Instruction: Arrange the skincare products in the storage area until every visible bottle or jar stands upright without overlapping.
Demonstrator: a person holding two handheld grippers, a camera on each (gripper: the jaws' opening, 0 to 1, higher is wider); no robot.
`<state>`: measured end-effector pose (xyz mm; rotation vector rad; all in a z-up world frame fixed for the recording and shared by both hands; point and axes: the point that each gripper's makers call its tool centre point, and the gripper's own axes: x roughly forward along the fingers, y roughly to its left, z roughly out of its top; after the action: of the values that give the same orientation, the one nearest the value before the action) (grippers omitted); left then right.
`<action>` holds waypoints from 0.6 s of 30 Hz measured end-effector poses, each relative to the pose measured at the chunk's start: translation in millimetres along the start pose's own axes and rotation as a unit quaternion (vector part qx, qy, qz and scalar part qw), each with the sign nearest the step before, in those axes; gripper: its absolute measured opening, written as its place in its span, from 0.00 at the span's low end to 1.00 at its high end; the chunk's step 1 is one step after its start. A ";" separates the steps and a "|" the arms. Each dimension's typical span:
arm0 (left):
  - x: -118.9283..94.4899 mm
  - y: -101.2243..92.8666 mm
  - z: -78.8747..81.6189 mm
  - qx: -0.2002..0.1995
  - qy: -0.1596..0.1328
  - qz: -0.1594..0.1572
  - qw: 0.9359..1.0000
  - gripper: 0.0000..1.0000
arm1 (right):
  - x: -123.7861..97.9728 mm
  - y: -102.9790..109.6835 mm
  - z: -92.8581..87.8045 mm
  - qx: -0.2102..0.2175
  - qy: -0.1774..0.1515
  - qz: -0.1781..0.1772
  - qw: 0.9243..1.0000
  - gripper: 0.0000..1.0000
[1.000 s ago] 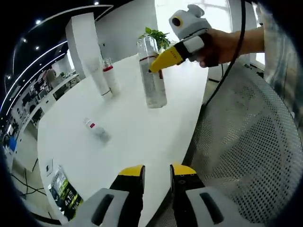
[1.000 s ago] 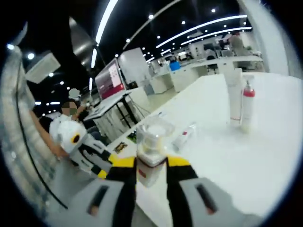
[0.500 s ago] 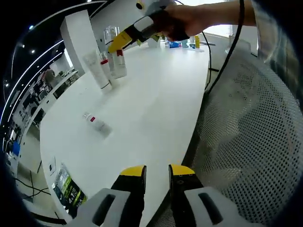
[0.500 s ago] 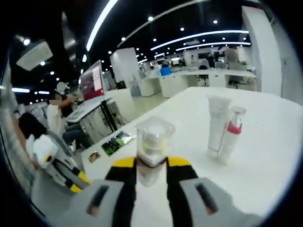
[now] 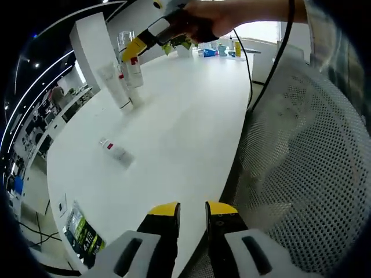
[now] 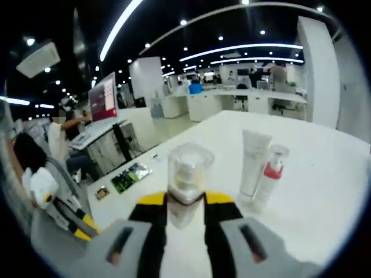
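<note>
In the right gripper view my right gripper (image 6: pixel 185 200) is shut on a tall clear bottle (image 6: pixel 189 168) with a clear cap, held upright. Just beyond it stand a white tube (image 6: pixel 253 161) and a slim bottle with a red collar (image 6: pixel 270 172), close together on the white table (image 6: pixel 324 191). In the left gripper view the right gripper (image 5: pixel 134 46) holds that clear bottle (image 5: pixel 126 41) above the tube (image 5: pixel 111 86) at the table's far side. A small bottle (image 5: pixel 115 152) lies on its side mid-table. My left gripper (image 5: pixel 192 213) hangs open over the near table edge, holding nothing.
A grey mesh chair (image 5: pixel 301 174) sits right of the table (image 5: pixel 191 121). A printed leaflet (image 5: pixel 80 234) lies near the table's left corner, also seen as the leaflet (image 6: pixel 128 175). A green plant (image 5: pixel 177 45) and small items stand at the far end. People sit at desks behind.
The right gripper has carried the clear bottle from mid-table away to the far side, next to the tube and red-collared bottle. The left gripper has stayed put.
</note>
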<state>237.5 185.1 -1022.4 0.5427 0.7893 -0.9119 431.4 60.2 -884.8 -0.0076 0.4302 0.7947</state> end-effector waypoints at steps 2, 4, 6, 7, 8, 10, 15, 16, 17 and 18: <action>0.1 0.8 -0.3 0.002 0.000 0.003 1.000 0.18 | -0.8 2.2 0.4 -0.006 -0.002 0.001 1.000 0.21; 0.6 -0.1 -2.3 0.002 0.005 0.003 1.000 0.18 | -1.3 1.7 -5.0 -0.010 0.007 -0.001 1.000 0.21; 1.3 -1.8 -3.3 0.006 0.008 0.000 1.000 0.18 | -2.0 1.2 -9.3 -0.006 0.009 -0.001 1.000 0.21; 1.4 -2.4 -3.9 0.007 0.010 -0.001 1.000 0.18 | -2.8 1.7 -10.5 -0.005 0.009 0.000 1.000 0.21; 1.4 -2.6 -4.3 0.008 0.011 -0.001 1.000 0.18 | -3.7 2.7 -11.4 -0.003 0.010 0.000 1.000 0.21; 0.6 -2.5 -3.7 0.007 0.011 -0.002 1.000 0.18 | -5.1 2.8 -13.6 0.000 0.011 -0.001 1.000 0.21; -0.2 0.0 -3.6 0.001 0.008 0.003 1.000 0.18 | 0.6 -3.6 -19.6 -0.006 0.028 -0.008 1.000 0.21; 0.1 -0.3 -3.9 0.001 0.009 0.002 1.000 0.18 | 0.8 -3.7 -18.9 -0.007 0.027 -0.010 1.000 0.21; 0.3 -0.7 -4.0 0.000 0.009 0.001 1.000 0.18 | 1.1 -3.4 -16.9 -0.009 0.022 -0.009 1.000 0.21; 0.3 -1.0 -3.8 0.001 0.009 0.000 1.000 0.18 | 1.8 -3.0 -16.4 -0.008 0.021 -0.009 1.000 0.21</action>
<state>235.3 187.1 -1025.0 0.5531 0.8042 -0.9091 428.5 56.5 -900.9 -0.0439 0.4627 0.7819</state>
